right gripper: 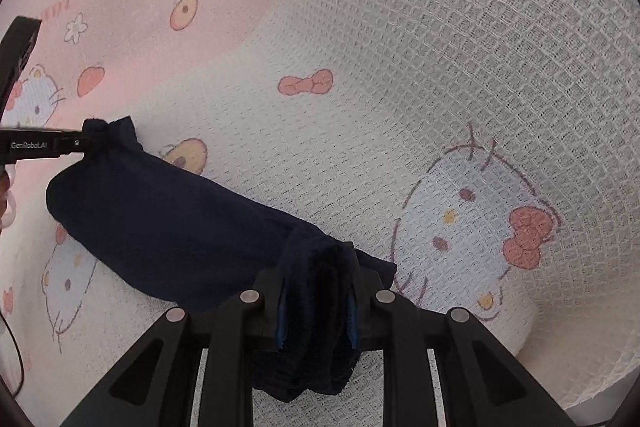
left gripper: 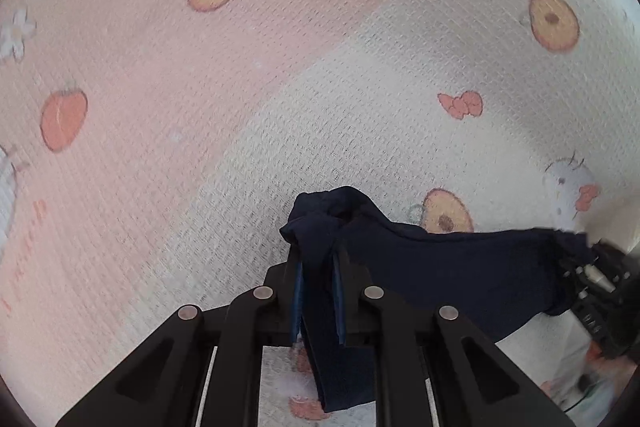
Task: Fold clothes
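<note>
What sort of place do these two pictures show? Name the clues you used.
Probably a home, perhaps a bed: a pink and white waffle-weave blanket with cartoon cats and bows covers everything in view. A small dark navy cloth garment hangs above it between the left gripper and right gripper.

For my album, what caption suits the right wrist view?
Two handheld grippers, right gripper and left gripper, stretch a navy garment over a cartoon-cat blanket.

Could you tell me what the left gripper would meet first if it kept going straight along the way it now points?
Beyond the navy garment clamped in the left gripper, it would most likely meet the patterned blanket spread below, on its white part. Nothing else appears in that line, though depth is hard to judge.
</note>
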{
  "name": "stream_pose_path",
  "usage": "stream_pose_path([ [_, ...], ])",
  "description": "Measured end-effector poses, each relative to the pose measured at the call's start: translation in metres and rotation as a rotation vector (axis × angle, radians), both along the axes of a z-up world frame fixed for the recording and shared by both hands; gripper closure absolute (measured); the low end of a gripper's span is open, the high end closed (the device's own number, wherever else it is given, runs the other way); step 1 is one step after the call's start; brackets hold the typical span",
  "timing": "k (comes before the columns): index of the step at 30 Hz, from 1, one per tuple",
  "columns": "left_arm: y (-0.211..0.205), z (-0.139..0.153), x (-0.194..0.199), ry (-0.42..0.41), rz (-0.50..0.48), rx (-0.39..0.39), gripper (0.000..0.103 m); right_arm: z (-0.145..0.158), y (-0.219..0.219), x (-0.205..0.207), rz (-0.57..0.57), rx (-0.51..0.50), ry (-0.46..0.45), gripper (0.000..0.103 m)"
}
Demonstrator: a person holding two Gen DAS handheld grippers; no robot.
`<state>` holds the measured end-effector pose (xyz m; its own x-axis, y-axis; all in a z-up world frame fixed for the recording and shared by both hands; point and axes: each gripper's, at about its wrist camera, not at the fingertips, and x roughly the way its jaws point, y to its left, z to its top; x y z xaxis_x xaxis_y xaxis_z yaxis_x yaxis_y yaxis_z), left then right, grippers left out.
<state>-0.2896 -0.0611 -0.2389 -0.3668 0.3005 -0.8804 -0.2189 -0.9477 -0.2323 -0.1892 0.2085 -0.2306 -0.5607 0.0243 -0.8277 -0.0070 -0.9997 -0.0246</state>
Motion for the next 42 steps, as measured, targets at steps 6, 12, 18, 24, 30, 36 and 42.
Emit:
stream_pose_path([
  [6,-0.042,0.009,-0.005,-0.162,0.147,0.334,0.091,0.013,0.001,0.01,-0.036,-0.001,0.055,0.032],
  [12,-0.058,0.027,0.011,-0.138,0.256,0.313,0.058,0.029,0.016,0.036,-0.179,-0.066,0.092,0.028],
  [18,-0.059,0.032,0.029,-0.144,0.262,0.338,0.046,0.042,0.034,0.059,-0.301,-0.228,0.106,0.028],
  [24,-0.049,0.044,0.049,-0.122,0.216,0.33,0.046,0.052,0.024,0.073,-0.326,-0.264,0.135,0.028],
  [30,-0.04,0.04,0.071,-0.131,0.207,0.404,0.046,0.044,0.024,0.081,-0.344,-0.341,0.106,0.028],
  [36,-0.031,0.016,0.089,-0.197,0.244,0.464,0.046,0.027,0.029,0.085,-0.386,-0.427,0.062,0.028],
  [42,-0.027,-0.008,0.102,-0.239,0.321,0.53,0.046,0.012,0.035,0.096,-0.428,-0.636,0.02,0.028],
])
